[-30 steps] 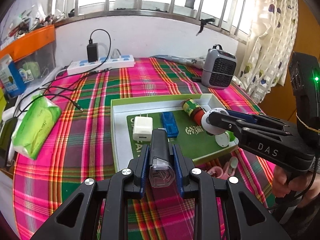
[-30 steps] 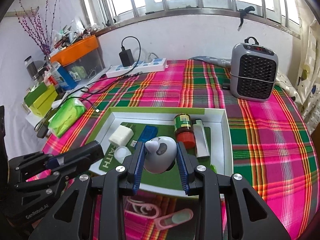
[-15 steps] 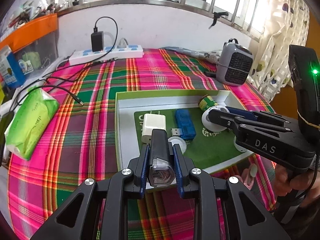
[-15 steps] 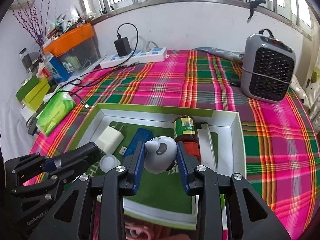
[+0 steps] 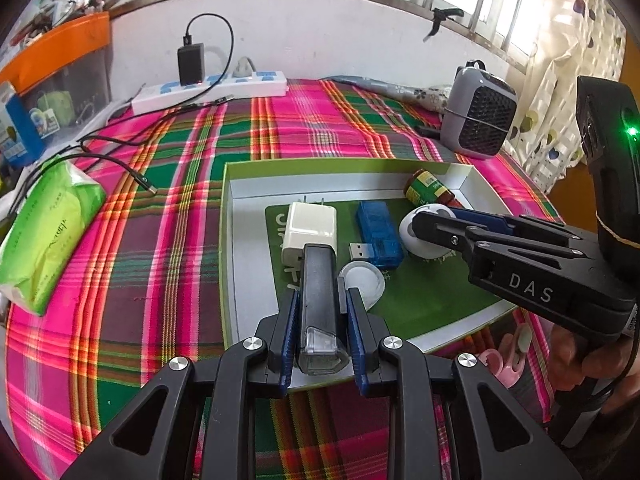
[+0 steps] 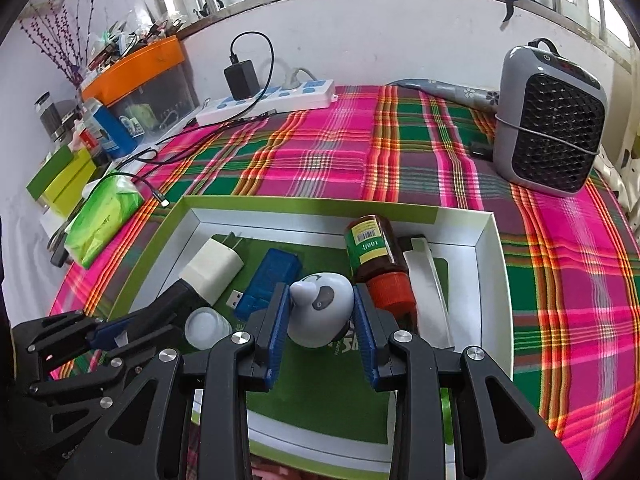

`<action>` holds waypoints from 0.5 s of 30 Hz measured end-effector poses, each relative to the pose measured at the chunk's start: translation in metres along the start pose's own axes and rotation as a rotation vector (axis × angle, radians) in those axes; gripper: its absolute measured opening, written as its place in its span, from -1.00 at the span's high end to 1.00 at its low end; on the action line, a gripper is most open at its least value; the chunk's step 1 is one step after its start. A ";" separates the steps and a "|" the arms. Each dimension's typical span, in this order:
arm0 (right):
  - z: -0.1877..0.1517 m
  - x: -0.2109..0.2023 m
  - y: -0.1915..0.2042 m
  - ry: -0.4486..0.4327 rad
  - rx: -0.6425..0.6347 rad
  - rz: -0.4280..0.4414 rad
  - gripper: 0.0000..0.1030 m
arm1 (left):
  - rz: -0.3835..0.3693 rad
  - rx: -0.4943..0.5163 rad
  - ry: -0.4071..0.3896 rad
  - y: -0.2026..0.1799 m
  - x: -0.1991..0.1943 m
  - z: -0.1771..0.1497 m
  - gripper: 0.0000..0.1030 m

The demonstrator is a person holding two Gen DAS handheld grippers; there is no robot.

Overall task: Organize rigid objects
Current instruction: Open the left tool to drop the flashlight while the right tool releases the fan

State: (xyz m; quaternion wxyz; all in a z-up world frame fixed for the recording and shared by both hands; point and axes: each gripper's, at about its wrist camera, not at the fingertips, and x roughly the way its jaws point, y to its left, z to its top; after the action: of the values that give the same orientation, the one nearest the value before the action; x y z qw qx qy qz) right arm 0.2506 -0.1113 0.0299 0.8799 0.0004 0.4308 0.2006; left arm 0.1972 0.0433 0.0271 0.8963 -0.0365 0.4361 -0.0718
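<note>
Left gripper (image 5: 319,322) clamped on black flashlight (image 5: 318,288) | right gripper (image 6: 320,322) clamped on white mouse (image 6: 320,312) | risk: knocking brown bottle (image 6: 376,256) or white cap (image 5: 362,280) inside tray (image 5: 240,184).

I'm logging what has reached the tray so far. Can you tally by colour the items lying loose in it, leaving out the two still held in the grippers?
White: 2, the charger and the round cap
Blue: 1, the USB stick
Brown: 1, the bottle
Silver: 1, the flat bar
Total: 5 loose in the tray
</note>
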 end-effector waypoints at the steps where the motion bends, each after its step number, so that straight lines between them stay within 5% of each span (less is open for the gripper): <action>1: 0.000 0.001 0.000 0.003 0.002 0.000 0.36 | -0.002 -0.002 0.003 0.000 0.001 0.000 0.56; 15: -0.001 0.004 -0.001 0.014 0.010 0.000 0.35 | 0.008 0.009 0.006 -0.002 0.002 -0.002 0.55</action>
State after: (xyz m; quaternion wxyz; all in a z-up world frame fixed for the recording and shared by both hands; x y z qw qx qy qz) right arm 0.2518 -0.1109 0.0261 0.8768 0.0033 0.4380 0.1982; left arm 0.1970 0.0415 0.0249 0.8954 -0.0306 0.4387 -0.0701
